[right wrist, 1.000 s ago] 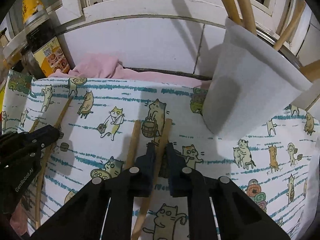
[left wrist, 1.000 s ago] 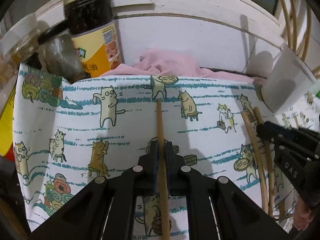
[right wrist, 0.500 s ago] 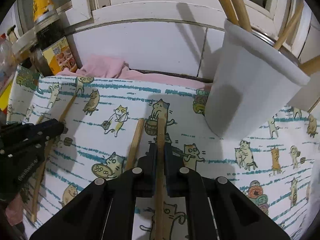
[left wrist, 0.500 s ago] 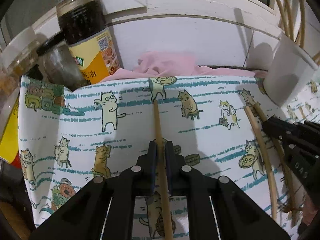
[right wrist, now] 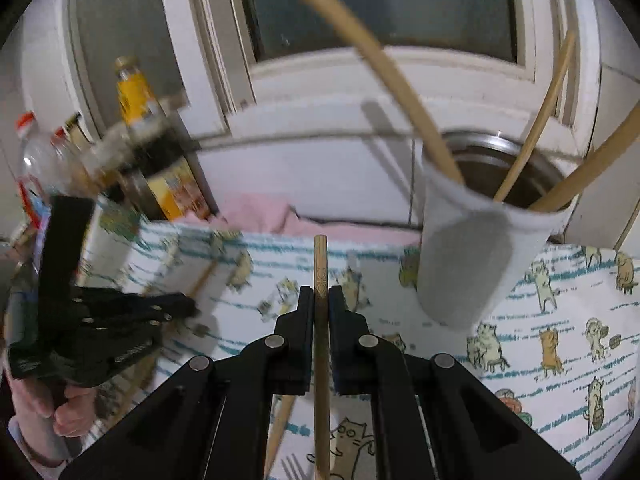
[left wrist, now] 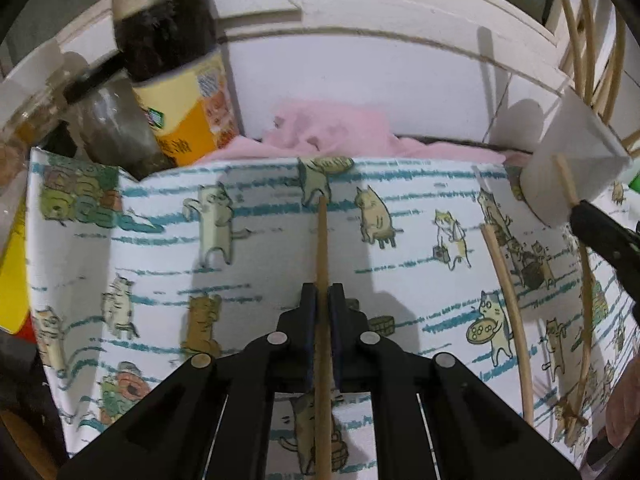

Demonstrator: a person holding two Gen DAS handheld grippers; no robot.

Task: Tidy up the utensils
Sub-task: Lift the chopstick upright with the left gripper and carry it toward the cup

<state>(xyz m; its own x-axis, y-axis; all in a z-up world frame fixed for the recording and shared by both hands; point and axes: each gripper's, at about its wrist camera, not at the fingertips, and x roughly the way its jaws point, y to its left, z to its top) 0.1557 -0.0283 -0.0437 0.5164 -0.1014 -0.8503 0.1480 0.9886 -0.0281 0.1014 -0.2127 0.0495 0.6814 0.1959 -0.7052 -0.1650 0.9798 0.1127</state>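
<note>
Chopsticks: the right tongs (right wrist: 318,300) pinch one (right wrist: 320,264) above the cat-print cloth (right wrist: 560,320), near the white holder (right wrist: 472,248); the left tongs (left wrist: 323,300) pinch another (left wrist: 322,240) mid-shaft. Light, stiff, smooth sticks may pivot, so mid-length grips suit.

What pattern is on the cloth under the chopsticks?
Cartoon cats and teal stripes on white cloth, clearest in the left wrist view.
</note>
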